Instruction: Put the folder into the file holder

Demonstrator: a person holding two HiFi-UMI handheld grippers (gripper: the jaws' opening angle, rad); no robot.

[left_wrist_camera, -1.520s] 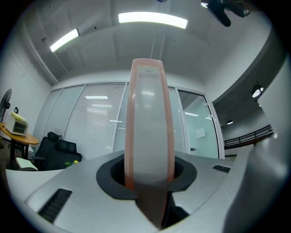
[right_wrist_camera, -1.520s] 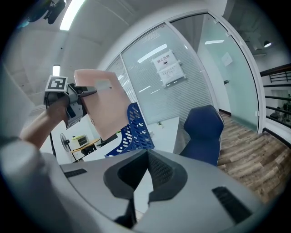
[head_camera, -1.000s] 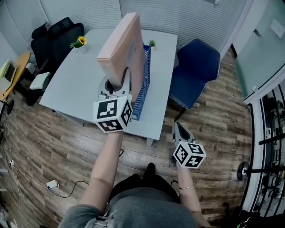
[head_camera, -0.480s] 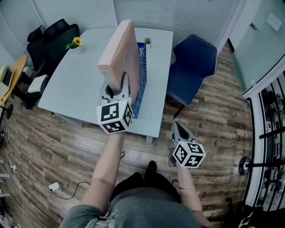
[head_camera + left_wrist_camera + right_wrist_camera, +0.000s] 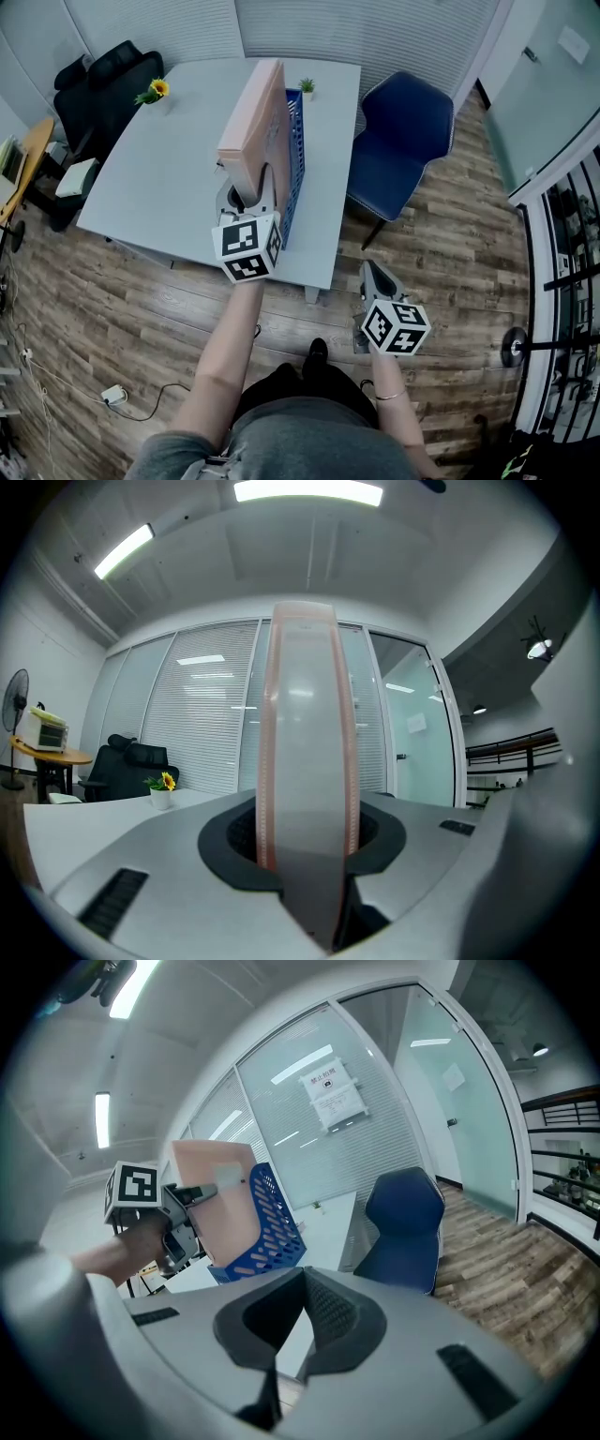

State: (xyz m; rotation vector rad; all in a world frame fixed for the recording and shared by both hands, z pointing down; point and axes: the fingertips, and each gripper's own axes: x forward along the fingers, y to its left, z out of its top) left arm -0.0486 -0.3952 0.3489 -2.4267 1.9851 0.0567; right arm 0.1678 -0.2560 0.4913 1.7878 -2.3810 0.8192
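A thick pink folder (image 5: 259,122) stands on edge above the white table (image 5: 159,178), right beside the left wall of the blue mesh file holder (image 5: 296,164). My left gripper (image 5: 249,190) is shut on the folder's near lower edge. In the left gripper view the folder (image 5: 307,752) rises edge-on from between the jaws of the left gripper (image 5: 307,860). My right gripper (image 5: 373,277) hangs low over the wood floor at the right, shut with nothing in it. From the right gripper (image 5: 281,1354), the folder (image 5: 220,1208) and file holder (image 5: 272,1218) show to the left.
A blue chair (image 5: 400,141) stands right of the table and black chairs (image 5: 103,80) at its far left. A potted sunflower (image 5: 156,91) and a small green plant (image 5: 307,86) sit on the table's far edge. Glass walls and blinds ring the room.
The left gripper has brought the folder a little right and lower, closer along the file holder. The right gripper has barely moved.
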